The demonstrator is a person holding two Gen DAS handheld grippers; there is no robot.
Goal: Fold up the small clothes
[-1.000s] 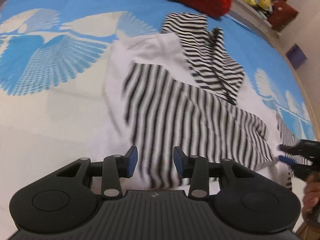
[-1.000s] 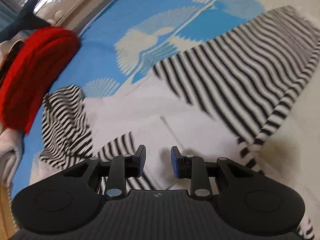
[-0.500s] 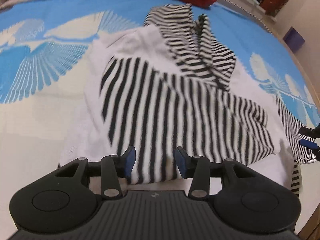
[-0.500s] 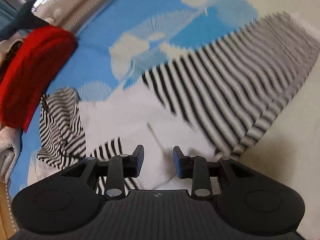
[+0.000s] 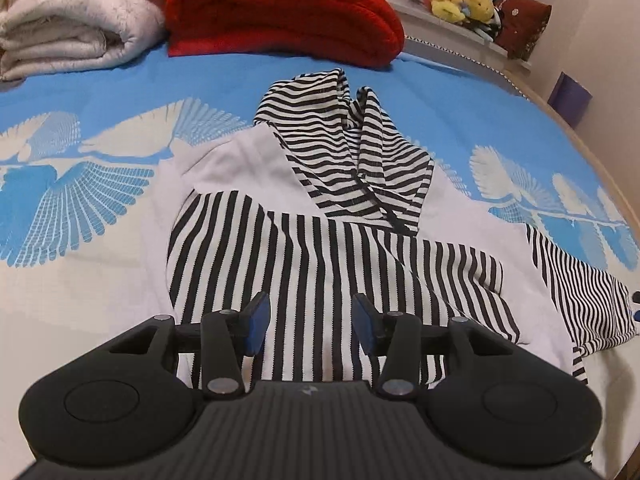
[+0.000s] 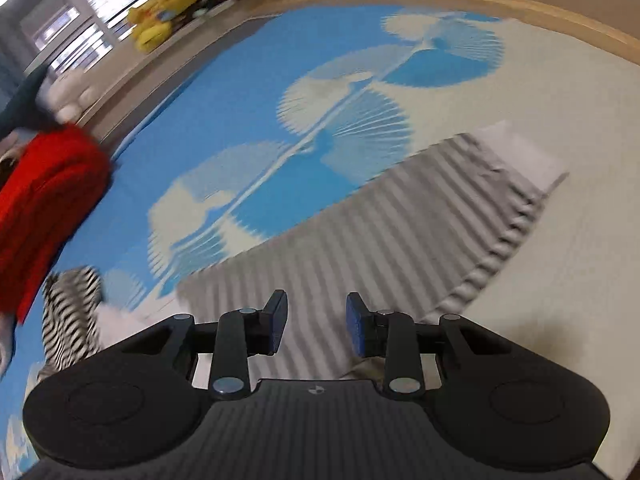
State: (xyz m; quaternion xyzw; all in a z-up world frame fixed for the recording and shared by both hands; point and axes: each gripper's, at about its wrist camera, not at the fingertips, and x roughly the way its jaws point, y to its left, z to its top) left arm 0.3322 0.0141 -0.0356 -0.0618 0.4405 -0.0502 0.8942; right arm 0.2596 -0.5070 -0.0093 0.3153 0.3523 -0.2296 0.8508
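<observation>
Black-and-white striped hooded top with white panels (image 5: 320,240) spread flat on blue-and-cream leaf-print bedspread (image 5: 460,120), hood toward folded red knit blanket (image 5: 280,8). Left gripper (image 5: 308,322) poised above top's near hem, jaws just opened, parted, nothing pinched. Right gripper (image 6: 316,322) over top's outstretched striped sleeve (image 6: 400,220), view blurred, jaws narrowly parted, empty.

Ahead of the left gripper (image 5: 308,322) fingers the striped hoodie (image 5: 320,248) lies low and flat, so passage over it is free. Farther ahead, the red blanket (image 5: 284,8) and folded white quilt (image 5: 68,16) rise as a barrier. Beyond the right gripper (image 6: 316,322) fingers, bare bedspread (image 6: 560,280) lies open (the wooden bed edge (image 6: 520,4) bounds it).
</observation>
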